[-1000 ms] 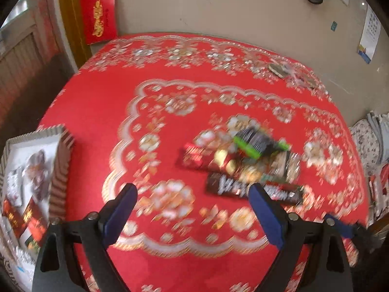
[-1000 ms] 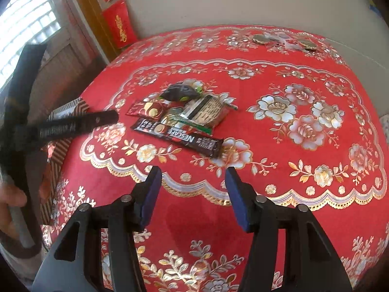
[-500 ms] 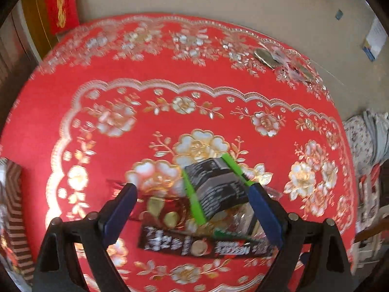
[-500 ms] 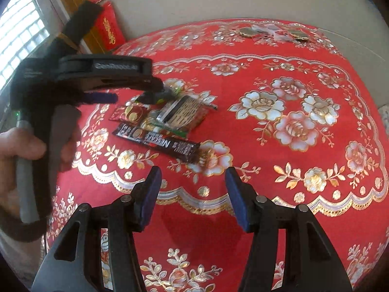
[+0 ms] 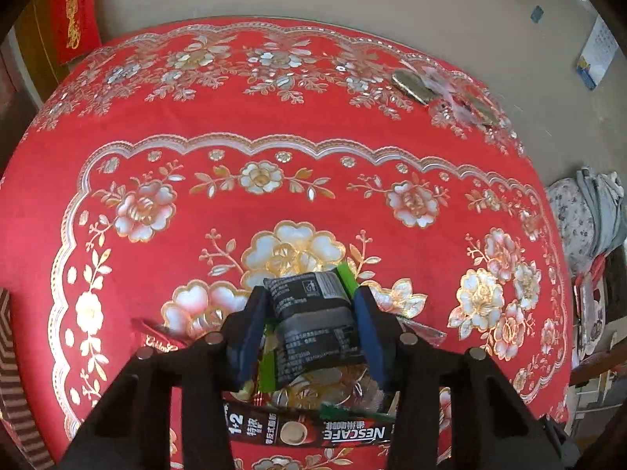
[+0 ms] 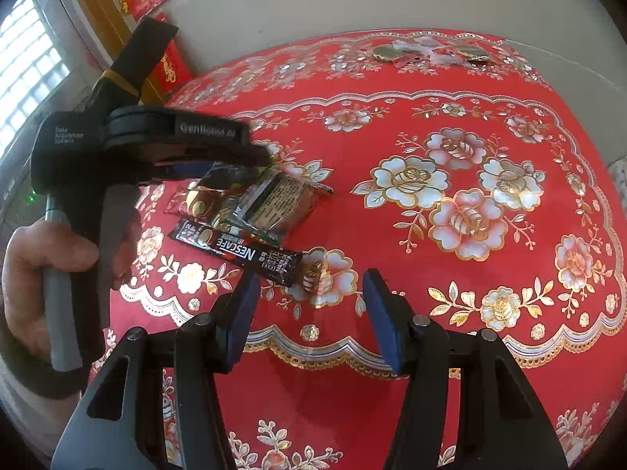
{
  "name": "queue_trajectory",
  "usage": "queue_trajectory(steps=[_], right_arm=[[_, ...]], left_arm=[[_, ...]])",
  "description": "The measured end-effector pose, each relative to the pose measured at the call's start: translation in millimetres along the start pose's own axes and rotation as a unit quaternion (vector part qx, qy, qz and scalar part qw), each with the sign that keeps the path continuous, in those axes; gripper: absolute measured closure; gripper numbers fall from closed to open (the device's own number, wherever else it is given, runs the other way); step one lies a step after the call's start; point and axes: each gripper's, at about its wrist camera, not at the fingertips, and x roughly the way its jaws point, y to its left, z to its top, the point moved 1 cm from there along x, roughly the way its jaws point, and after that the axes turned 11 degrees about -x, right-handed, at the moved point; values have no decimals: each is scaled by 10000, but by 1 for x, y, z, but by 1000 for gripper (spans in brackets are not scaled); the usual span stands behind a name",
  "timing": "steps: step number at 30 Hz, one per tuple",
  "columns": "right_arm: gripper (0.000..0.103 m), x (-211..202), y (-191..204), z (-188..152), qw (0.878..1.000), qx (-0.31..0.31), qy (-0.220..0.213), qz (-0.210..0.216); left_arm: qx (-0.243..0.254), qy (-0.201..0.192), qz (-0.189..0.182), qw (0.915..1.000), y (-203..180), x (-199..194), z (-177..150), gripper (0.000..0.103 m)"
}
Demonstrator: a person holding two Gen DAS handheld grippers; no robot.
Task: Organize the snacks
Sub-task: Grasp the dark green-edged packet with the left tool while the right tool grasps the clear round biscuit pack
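Observation:
A pile of snacks lies on the red floral tablecloth (image 5: 274,117). My left gripper (image 5: 311,305) is shut on a black packet with green ends (image 5: 313,325), its blue pads pressing both sides. Below it lie a dark Nescafe stick (image 5: 313,434) and a red gold-printed packet (image 5: 156,342). In the right wrist view the left gripper (image 6: 250,156) sits over the pile, next to a clear-wrapped brown snack (image 6: 278,203) and the Nescafe stick (image 6: 239,252). My right gripper (image 6: 309,305) is open and empty, hovering near the table's front edge.
More wrapped items (image 5: 443,94) lie at the table's far edge, also visible in the right wrist view (image 6: 427,51). A striped box edge (image 5: 11,372) shows at the left. A wall stands behind the table. Cloth bundles (image 5: 588,211) sit off the right side.
My left gripper moved forward over the pile and closed on the black green-ended packet. The right gripper stayed open and shifted slightly.

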Motion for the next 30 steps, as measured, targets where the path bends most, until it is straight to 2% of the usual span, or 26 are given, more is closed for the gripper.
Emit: queue_trajectory(steps=[3,10,18,22,24,30], right_arm=[[48,2,-1,3,10000,37,-21,40],[46,22,0,23,9995,300,-28,65],[42,56,12,52,9981,502,199,-285],[37,75,28,64,9975,321,248,-587],[37,78,34,66,9965,122,281,-781],[37,83,42,67,9942,-211,324,-1000]], left_arm=[[7,-105,-5,9999,5,-3,1,64],[-99,-513,145,9985,23,-21,3,65],[-354,-1100,468,9922,59,-53,0,65],[-396,-1131,493,9916,70,-58,-6,65],[-353,-1115,509,9918,72,-59,-12,65],[-413,-1003,413,9932,75,-57,-23,64]])
